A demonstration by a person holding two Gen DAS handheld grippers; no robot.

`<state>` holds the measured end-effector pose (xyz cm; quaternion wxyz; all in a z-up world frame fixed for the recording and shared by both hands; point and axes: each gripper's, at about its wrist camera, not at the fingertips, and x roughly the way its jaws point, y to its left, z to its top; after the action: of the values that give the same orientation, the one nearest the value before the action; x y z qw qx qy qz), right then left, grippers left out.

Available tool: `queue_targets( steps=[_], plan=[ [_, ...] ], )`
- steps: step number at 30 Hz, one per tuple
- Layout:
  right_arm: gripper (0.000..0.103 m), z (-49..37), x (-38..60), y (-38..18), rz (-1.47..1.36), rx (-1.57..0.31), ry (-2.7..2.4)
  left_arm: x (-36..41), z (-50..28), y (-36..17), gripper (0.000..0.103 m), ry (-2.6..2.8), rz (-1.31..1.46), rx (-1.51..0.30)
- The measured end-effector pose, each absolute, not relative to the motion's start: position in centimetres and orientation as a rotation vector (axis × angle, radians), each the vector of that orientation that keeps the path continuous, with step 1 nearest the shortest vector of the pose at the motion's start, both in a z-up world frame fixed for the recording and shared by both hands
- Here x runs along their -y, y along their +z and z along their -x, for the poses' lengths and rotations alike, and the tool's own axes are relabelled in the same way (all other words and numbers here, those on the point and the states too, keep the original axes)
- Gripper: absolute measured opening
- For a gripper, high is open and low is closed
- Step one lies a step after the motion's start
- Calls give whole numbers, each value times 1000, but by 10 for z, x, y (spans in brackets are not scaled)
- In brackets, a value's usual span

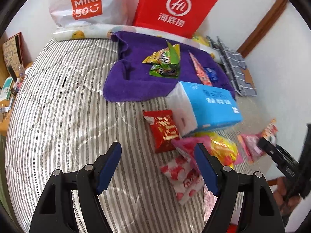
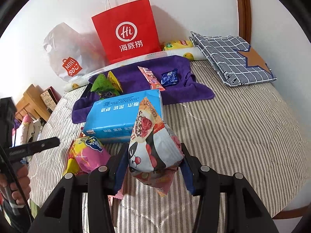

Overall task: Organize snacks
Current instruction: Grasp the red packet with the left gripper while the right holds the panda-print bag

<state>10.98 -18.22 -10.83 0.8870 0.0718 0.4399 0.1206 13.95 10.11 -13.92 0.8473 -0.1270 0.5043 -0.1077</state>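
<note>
Left side: the striped quilt [image 1: 58,101] covers the bed and is bare under the left gripper [image 1: 157,167], whose blue-padded fingers [image 1: 107,167] stand wide apart with nothing between them, hovering above the quilt. Just ahead of its right finger lie a red-and-white checked packet [image 1: 182,178] and a red packet with gold lettering [image 1: 165,130], the latter touching the blue tissue pack [image 1: 211,104].

Centre: a purple towel [image 1: 136,77] lies spread at the head of the bed, carrying a green snack bag [image 1: 165,62], a long pink packet [image 1: 200,69] and a small blue packet [image 1: 210,73]. Behind it, against the wall, stand a white Miniso bag [image 1: 85,5] and a red paper bag [image 1: 175,7].

Right side: a heap of yellow and pink snack bags [image 2: 87,155] rests on the quilt beside the tissue pack. The right gripper [image 2: 153,167] is closed narrowly on a panda-print snack bag [image 2: 153,147], lifted clear of the quilt, its pads pressing both sides. A folded checked cloth [image 2: 231,58] lies at the far right corner.
</note>
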Motion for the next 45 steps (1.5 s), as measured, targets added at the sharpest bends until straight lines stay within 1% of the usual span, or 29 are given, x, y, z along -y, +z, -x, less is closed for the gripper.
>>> queue_targets(
  steps=[3,5,6,7,17,18,19,20,21,22,23,24,25,32,33,34,36,38,40,43,45],
  plan=[
    [47,-108,189,-107,-157,-907,250,-93,-155,-146,76,-184,219,-1092],
    [47,-109,193,-108,-163,-909,246,-87,-164,-153,72,-163,170,-1119],
    [47,-109,195,-109,-164,-911,244,-84,-168,-156,68,-164,159,-1132],
    [47,-110,197,-110,-166,-915,241,-83,-171,-160,67,-171,157,-1143],
    [47,-121,207,-126,-177,-951,216,-61,-184,-185,67,-172,102,-1196],
    [47,-122,206,-127,-177,-954,216,-58,-182,-184,63,-174,84,-1186],
    [47,-123,206,-128,-177,-957,217,-55,-181,-183,53,-196,77,-1181],
    [47,-123,206,-129,-176,-958,216,-55,-180,-182,47,-224,88,-1180],
    [47,-124,205,-130,-175,-960,216,-55,-179,-182,37,-239,97,-1182],
    [47,-124,204,-131,-174,-962,216,-56,-178,-181,31,-239,98,-1184],
    [47,-125,204,-131,-174,-963,217,-58,-176,-180,27,-235,92,-1178],
    [47,-125,203,-131,-174,-962,218,-61,-173,-180,20,-232,89,-1168],
    [47,-125,203,-131,-175,-962,219,-65,-171,-180,17,-227,91,-1163],
    [47,-125,200,-133,-177,-962,229,-104,-164,-186,18,-174,165,-1171],
    [47,-125,200,-133,-178,-961,231,-107,-164,-186,23,-189,188,-1171],
    [47,-125,200,-133,-179,-960,234,-109,-164,-186,30,-203,205,-1171],
    [47,-124,200,-133,-179,-960,237,-111,-164,-184,39,-229,244,-1163],
    [47,-123,200,-133,-181,-958,237,-109,-164,-179,45,-234,254,-1138],
    [47,-123,202,-133,-189,-958,237,-102,-167,-172,54,-248,241,-1117],
    [47,-123,206,-132,-198,-955,235,-89,-174,-165,59,-246,198,-1092],
    [47,-123,210,-132,-206,-952,234,-78,-180,-165,60,-242,154,-1091]
  ],
)
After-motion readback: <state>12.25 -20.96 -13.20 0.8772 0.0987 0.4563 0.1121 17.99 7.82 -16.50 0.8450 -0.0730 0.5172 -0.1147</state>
